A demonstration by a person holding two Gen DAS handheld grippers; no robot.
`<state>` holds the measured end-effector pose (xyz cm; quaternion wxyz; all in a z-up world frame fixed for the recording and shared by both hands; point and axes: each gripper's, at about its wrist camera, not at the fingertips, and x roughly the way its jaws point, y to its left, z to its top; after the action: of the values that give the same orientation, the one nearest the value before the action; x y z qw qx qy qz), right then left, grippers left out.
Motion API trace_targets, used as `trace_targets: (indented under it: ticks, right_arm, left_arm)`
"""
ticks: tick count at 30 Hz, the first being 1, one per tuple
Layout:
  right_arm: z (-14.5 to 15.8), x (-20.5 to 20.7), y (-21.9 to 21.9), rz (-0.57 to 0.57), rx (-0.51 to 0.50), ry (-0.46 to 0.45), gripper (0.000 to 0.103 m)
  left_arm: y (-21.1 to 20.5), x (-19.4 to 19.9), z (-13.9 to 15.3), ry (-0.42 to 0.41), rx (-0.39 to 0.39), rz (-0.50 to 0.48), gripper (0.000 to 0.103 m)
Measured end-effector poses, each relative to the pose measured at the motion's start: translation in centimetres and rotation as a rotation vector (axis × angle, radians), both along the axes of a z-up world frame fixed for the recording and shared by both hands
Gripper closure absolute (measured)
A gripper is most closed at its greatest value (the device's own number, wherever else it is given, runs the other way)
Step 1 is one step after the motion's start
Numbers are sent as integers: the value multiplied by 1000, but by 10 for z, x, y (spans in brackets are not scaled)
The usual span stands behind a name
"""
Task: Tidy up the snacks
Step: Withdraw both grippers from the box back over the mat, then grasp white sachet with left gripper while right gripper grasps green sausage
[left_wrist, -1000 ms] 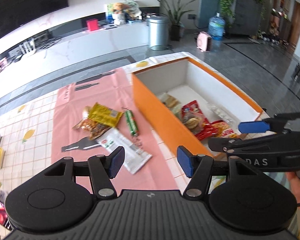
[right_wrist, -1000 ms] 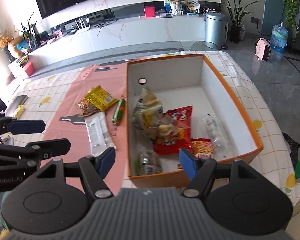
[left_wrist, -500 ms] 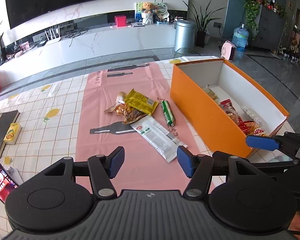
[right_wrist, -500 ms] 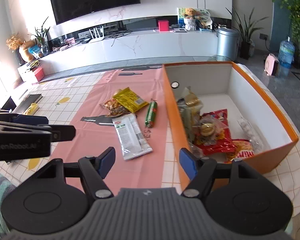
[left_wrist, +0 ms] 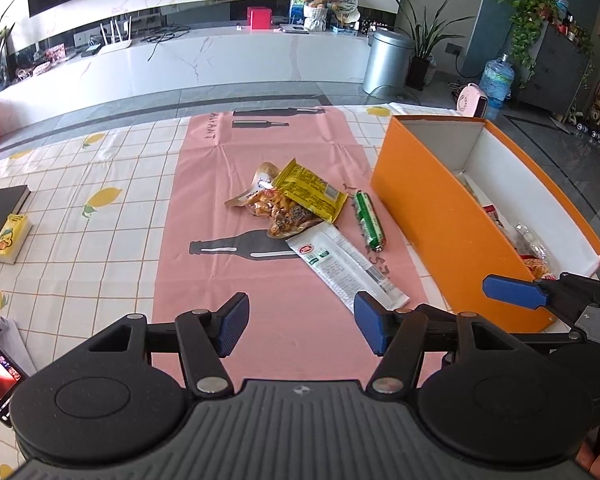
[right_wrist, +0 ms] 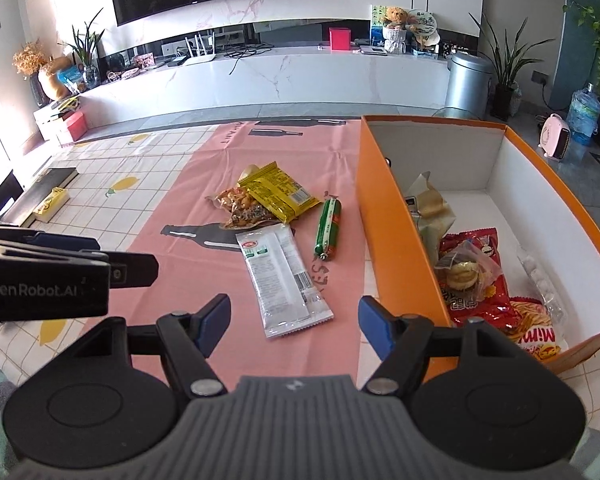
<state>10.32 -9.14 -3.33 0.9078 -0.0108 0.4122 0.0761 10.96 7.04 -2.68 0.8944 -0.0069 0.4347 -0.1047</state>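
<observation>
Orange box point(right_wrist: 400, 236), white inside, open-topped, standing at 3 o'clock of the pink mat point(right_wrist: 204, 272). Inside it: red packet point(right_wrist: 484, 280), clear bag of round biscuits point(right_wrist: 462, 274), orange-yellow printed packet point(right_wrist: 534, 332), clear bag of white pieces point(right_wrist: 540, 280), pale wrappers point(right_wrist: 430, 208) toward 12 o'clock. On the mat, flat: yellow packet point(right_wrist: 278, 194) overlapping a clear packet of brown snacks point(right_wrist: 240, 208); white-green sachet point(right_wrist: 280, 276) at 6 o'clock of these; green sausage stick point(right_wrist: 328, 228) just beside the box.
</observation>
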Motion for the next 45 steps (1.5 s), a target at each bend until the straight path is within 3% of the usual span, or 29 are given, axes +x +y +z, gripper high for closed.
trace_targets:
  ticks: [10,19,30,35,38,40,42,45]
  right_arm:
    - [-40,52,16,25,-35,97,33]
    - [-75,86,25,69,-25,168,22]
    - [-99,101,46,156,-96,167,14]
    - [-102,107,47,169,-79,156,11]
    - [-101,107,48,182,-83,150,16]
    - [-98,104,49,193,-83,141,26]
    - [-95,102,50,204,-82,131,44]
    - [-93,100,50,210,-83,131,54]
  left_arm:
    - [12,36,-25,60,-29,17,32]
    - [25,60,-61,124,-23,38,32]
    - [37,68,-82,141,-42,55,32]
    - [40,68,-86,142,-48,48,32]
    - [40,69,-88,147,-55,47,32]
    - [39,69,-88,146,-56,46,32]
    - [39,69,-88,145,-57,49,32]
    - [40,68,-87,142,-64,51,32]
